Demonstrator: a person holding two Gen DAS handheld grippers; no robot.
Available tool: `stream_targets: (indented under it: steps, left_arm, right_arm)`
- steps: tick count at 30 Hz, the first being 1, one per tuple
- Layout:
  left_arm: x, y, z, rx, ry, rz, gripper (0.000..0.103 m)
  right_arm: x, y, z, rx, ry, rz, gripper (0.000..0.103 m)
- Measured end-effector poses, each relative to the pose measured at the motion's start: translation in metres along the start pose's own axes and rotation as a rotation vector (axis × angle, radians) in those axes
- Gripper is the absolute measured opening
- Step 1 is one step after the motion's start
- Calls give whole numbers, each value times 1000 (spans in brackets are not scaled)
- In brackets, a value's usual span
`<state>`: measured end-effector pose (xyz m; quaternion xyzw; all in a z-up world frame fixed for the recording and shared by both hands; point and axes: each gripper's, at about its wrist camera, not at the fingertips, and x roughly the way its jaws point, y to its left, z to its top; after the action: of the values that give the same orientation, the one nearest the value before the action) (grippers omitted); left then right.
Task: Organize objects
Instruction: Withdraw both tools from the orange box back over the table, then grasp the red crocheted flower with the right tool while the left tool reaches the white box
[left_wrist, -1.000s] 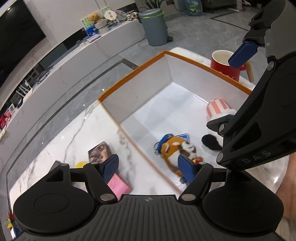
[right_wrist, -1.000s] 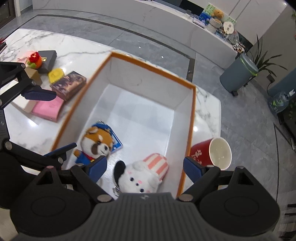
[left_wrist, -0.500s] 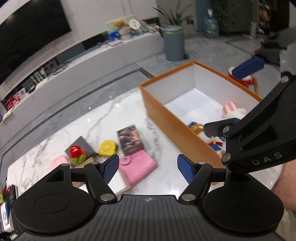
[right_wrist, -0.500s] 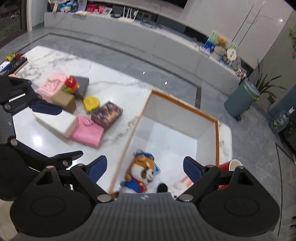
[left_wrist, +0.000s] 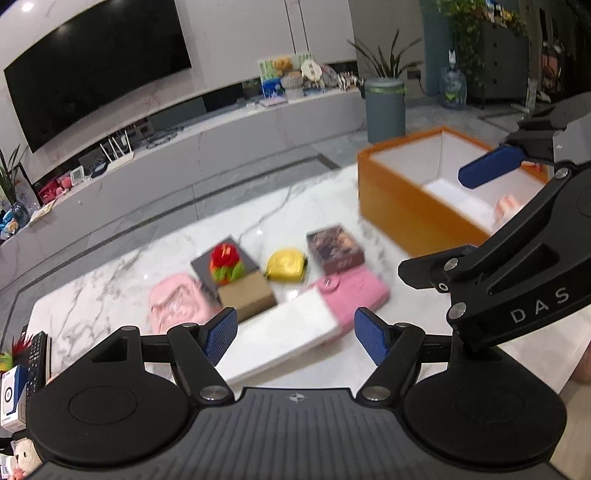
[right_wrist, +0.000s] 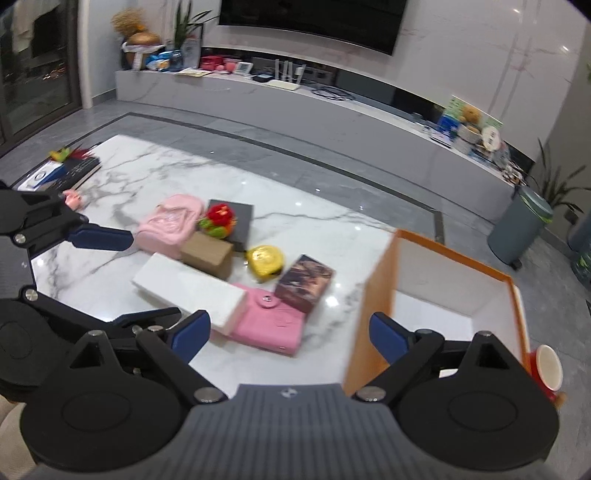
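Red cup (right_wrist: 546, 369) beside the orange box (right_wrist: 373, 295) shows only from right.

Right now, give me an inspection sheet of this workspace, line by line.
Surface: white marble table.
Job's things: orange box with white inside; outside it, long white box, pink wallet, dark patterned box, yellow pouch, brown cardboard box, pink bag, red and green toy.
Clutter: red cup.
Grippers: left gripper and right gripper open, empty.
Cables: nothing seen on the table.
Surroundings: grey bin, wall television.
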<state>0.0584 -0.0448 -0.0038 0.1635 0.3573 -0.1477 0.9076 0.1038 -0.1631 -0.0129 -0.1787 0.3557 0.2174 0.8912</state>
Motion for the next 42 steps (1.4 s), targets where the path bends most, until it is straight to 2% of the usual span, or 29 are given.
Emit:
stream_targets:
  steps: [3, 7, 13, 17, 23, 27, 33, 39, 42]
  left_arm:
    - [7, 5, -8, 31, -10, 12, 82]
    - [21, 13, -23, 64, -24, -28, 83]
    - [34, 7, -44, 211, -65, -88, 86]
    - [44, 4, -51, 242, -47, -116, 86]
    - [52, 7, -54, 269, -65, -127, 89]
    - [62, 9, -56, 322, -70, -99, 89]
    - [88, 6, -60, 477, -33, -56, 89]
    - [102, 1, -63, 613, -13, -49, 91]
    - [111, 3, -63, 642, -2, -33, 92]
  right_arm:
    - [14, 11, -7, 11, 5, 8, 93]
    - [31, 14, -17, 70, 19, 13, 93]
    - [54, 25, -35, 76, 44, 42, 93]
    - [65, 30, -47, 64, 61, 51, 94]
    - [73, 34, -50, 47, 60, 51, 94]
    - [78, 34, -49, 58, 44, 60, 96]
    - [96, 31, -52, 84, 50, 68, 96]
    - [117, 16, -56, 105, 78, 66, 97]
    - [124, 9, -57, 128, 87, 68, 97]
